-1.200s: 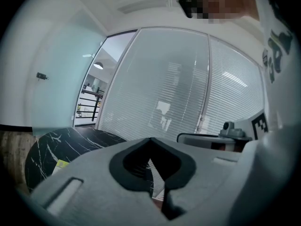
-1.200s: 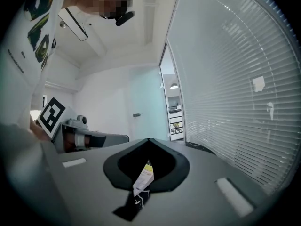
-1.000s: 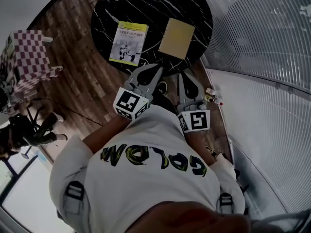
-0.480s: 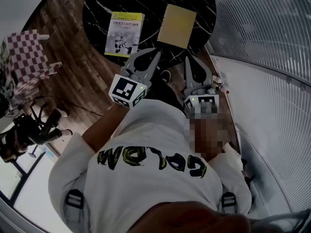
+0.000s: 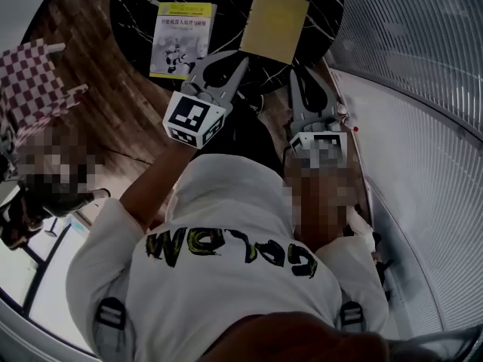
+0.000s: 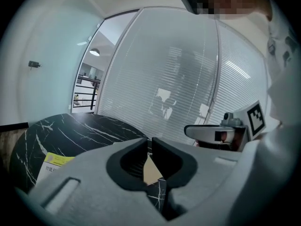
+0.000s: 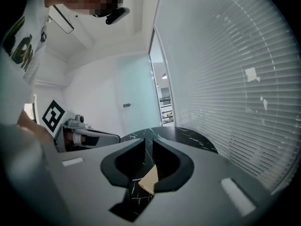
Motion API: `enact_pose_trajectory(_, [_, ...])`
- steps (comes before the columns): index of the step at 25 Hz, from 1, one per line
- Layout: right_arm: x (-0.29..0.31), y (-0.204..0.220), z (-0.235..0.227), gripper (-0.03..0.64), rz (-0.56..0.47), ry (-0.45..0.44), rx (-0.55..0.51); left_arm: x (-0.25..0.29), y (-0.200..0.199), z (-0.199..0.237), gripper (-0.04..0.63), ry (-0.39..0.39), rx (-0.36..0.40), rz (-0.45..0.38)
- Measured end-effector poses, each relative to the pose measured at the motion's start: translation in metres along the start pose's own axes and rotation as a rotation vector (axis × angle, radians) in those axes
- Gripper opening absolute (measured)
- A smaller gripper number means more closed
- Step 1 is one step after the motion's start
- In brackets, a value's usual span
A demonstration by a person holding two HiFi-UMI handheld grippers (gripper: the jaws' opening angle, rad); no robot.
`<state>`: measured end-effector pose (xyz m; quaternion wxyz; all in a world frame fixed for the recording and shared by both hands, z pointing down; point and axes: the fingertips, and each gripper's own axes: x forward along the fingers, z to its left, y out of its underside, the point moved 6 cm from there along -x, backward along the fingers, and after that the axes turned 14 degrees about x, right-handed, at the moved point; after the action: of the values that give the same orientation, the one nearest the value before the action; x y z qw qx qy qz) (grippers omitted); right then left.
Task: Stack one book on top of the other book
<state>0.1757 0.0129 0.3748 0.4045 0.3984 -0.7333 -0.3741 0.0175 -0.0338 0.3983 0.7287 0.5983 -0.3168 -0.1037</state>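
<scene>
While both books lie flat and apart on the round black marble worktop (image 5: pixel 226 6), neither is held. Furthest left lies the white book with a yellow band (image 5: pixel 179 38). Just beside its near right corner the left gripper (image 5: pixel 238 60) hovers; its jaws have just been opening to a slim gap, with nothing between them. Further right lies the plain yellow book (image 5: pixel 275 23). Below it the right gripper (image 5: pixel 306 78) points toward the worktop, its jaws likewise just opened a crack and empty.
</scene>
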Motion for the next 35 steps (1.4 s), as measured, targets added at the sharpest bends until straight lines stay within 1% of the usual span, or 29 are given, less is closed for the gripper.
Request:
enact_pose_trajectory(3, [0.015, 0.012, -0.018, 0.077, 0.031, 0.018, 0.020, 0.017, 0.013, 0.007, 0.039, 0.022, -0.017, 0.014])
enact_pose_trajectory(5, [0.024, 0.023, -0.031, 0.097, 0.050, 0.028, 0.033, 0.029, 0.026, 0.011, 0.066, 0.029, -0.024, 0.035])
enact_pose_trajectory(7, [0.033, 0.034, -0.044, 0.108, 0.064, 0.036, 0.043, 0.042, 0.039, 0.016, 0.084, 0.029, -0.033, 0.057])
enact_pose_trajectory(11, [0.050, 0.052, -0.061, 0.148, 0.096, 0.047, 0.061, 0.059, 0.060, 0.029, 0.098, 0.021, -0.051, 0.099])
enact_pose_trajectory(13, [0.059, 0.062, -0.070, 0.157, 0.116, 0.051, 0.079, 0.068, 0.071, 0.034, 0.105, 0.023, -0.062, 0.117])
enact_pose_trajectory(20, [0.084, 0.096, -0.100, 0.236, 0.173, 0.071, 0.110, 0.095, 0.111, 0.047, 0.185, 0.018, -0.085, 0.166])
enact_pose_trajectory(23, [0.090, 0.112, -0.112, 0.261, 0.194, 0.088, 0.123, 0.105, 0.128, 0.050, 0.202, 0.018, -0.089, 0.192])
enact_pose_trajectory(25, [0.094, 0.122, -0.120, 0.262, 0.203, 0.102, 0.140, 0.111, 0.138, 0.052, 0.209, 0.018, -0.105, 0.205])
enact_pose_trajectory(28, [0.099, 0.134, -0.128, 0.281, 0.219, 0.110, 0.170, 0.121, 0.150, 0.058, 0.224, 0.015, -0.157, 0.219])
enact_pose_trajectory(30, [0.103, 0.141, -0.132, 0.305, 0.227, 0.112, 0.187, 0.127, 0.156, 0.062, 0.239, 0.016, -0.160, 0.233])
enact_pose_trajectory(35, [0.112, 0.155, -0.140, 0.313, 0.241, 0.113, 0.216, 0.141, 0.169, 0.067, 0.268, 0.036, -0.163, 0.263])
